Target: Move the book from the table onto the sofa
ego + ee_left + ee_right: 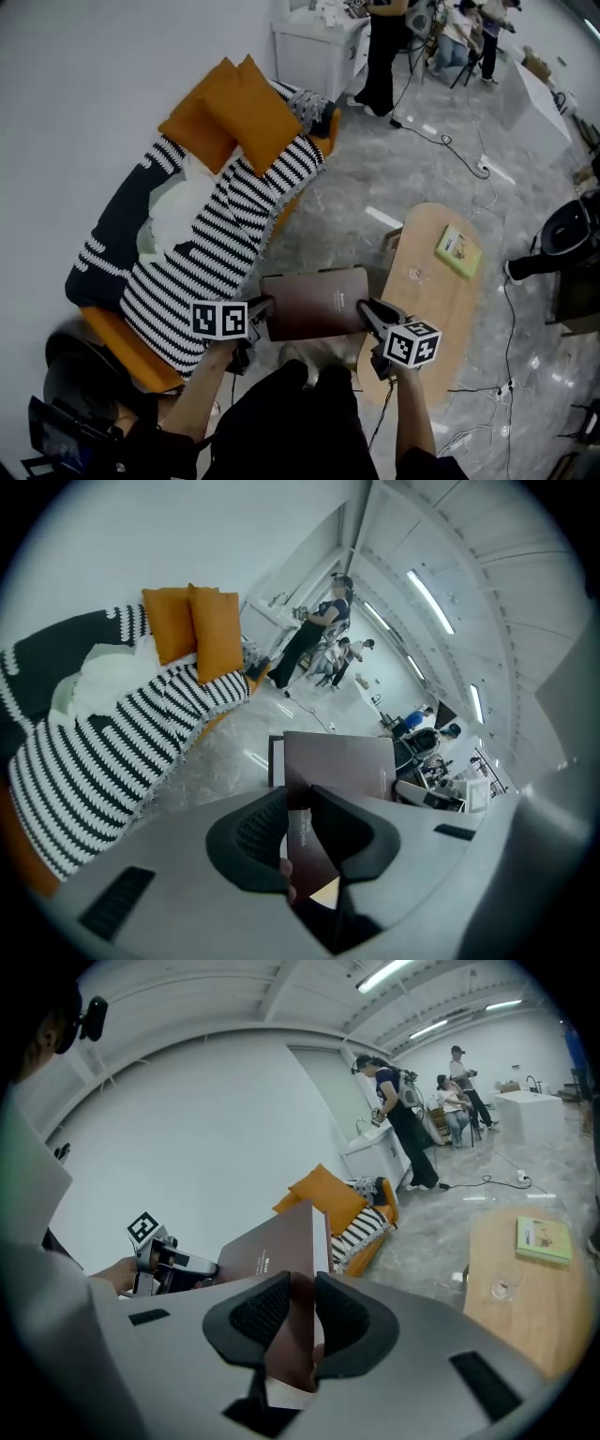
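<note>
A dark brown book (314, 302) hangs flat in the air between the sofa and the table, held from both sides. My left gripper (258, 314) is shut on its left edge, and my right gripper (367, 316) is shut on its right edge. In the left gripper view the book (342, 761) runs out from between the closed pads of that gripper (300, 832). In the right gripper view the book (277, 1246) stands on edge in that gripper (302, 1321). The sofa (211, 244), under a black-and-white striped blanket, lies to the left of the book.
Two orange cushions (234, 117) and a pale cloth (178, 211) lie on the sofa. The oval wooden table (441, 300) on the right bears a green book (458, 251). Cables (450, 141) cross the grey floor. People (384, 56) stand by a white cabinet (314, 47) at the back.
</note>
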Demonstrator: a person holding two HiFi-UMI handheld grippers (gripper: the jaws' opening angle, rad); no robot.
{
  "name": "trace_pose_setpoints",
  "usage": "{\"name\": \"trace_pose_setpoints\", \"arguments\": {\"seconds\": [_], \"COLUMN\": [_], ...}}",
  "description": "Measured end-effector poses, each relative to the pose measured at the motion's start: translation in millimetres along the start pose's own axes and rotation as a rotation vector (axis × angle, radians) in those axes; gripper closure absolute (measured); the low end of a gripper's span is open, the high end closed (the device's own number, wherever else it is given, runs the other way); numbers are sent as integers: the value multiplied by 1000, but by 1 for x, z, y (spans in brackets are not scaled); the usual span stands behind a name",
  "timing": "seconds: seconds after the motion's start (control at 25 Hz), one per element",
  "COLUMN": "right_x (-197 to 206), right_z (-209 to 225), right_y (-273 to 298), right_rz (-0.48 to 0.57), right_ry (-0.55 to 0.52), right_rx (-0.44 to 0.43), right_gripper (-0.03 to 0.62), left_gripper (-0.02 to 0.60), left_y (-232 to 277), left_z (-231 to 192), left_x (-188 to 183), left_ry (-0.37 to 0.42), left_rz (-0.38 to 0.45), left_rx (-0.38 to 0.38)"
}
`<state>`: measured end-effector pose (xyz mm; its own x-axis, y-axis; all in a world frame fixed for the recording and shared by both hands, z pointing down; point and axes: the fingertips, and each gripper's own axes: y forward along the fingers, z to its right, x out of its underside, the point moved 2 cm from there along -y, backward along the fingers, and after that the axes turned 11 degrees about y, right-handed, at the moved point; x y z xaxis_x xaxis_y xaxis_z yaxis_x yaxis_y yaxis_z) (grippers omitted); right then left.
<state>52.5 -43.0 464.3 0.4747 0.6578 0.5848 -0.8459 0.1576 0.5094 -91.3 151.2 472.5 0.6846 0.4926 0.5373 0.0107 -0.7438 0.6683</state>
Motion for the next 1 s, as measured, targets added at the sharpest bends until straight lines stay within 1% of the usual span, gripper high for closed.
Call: {"name": "trace_pose_setpoints", "arguments": {"seconds": [0.2,0.32,0.48,0.72,1.0], "right_x": [6,7,4,0,-3], "right_z": [-43,-61,-80,-115,-139], "right_y": [44,65,89,137,169], "right_rz": [-57,-92,-132,-205,-295], "right_ry": [-53,-86,-129,-206,-267], "right_rx": [-37,-64,-108,-200,-296], "right_gripper": [491,491,491,491,491], "left_gripper": [497,497,497,497,498], "left_y": [-39,-55,-74,-105,-127], "left_z": [-45,-65,-82,-114,-125], "left_x": [10,15,23,33,43], "left_ry": [-70,-110,-159,-254,-340], "left_rz": [53,91,141,220,284], "left_rx": [-29,-51,-88,-163,-249]}}
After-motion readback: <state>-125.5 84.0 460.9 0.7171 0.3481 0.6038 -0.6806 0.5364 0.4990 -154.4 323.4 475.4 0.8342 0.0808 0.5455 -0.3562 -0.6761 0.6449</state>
